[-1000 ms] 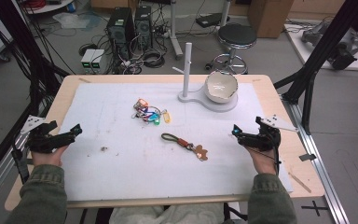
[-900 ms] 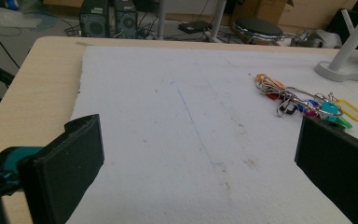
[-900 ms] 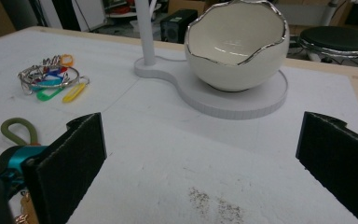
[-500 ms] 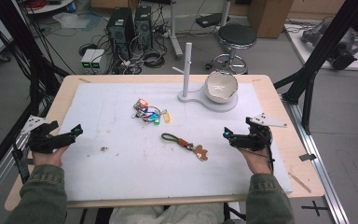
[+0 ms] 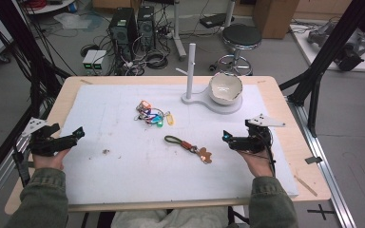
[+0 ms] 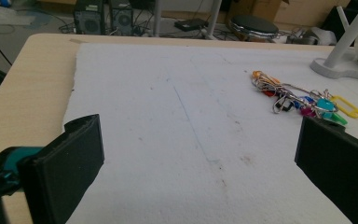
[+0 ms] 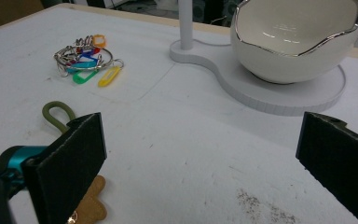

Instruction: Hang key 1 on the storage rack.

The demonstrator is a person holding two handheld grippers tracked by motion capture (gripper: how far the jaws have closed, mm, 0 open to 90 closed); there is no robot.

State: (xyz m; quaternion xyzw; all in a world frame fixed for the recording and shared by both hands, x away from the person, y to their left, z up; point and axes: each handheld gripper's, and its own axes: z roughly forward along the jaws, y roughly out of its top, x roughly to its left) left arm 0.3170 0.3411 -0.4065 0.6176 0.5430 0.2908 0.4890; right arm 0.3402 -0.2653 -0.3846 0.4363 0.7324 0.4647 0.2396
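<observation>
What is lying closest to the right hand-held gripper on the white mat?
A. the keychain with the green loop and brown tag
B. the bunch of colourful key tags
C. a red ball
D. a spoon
A. The keychain with the green loop lies just left of the right hand-held gripper in the high view, and its loop shows beside the jaw in the right gripper view, while the colourful key tags lie farther away.

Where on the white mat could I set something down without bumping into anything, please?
The widest bare patch is the white mat between the left tongs and the green-looped keychain, below the bunch of coloured key tags. The near strip along the table edge is also free. It is crowded at the far right, around the bowl and its stand.
</observation>
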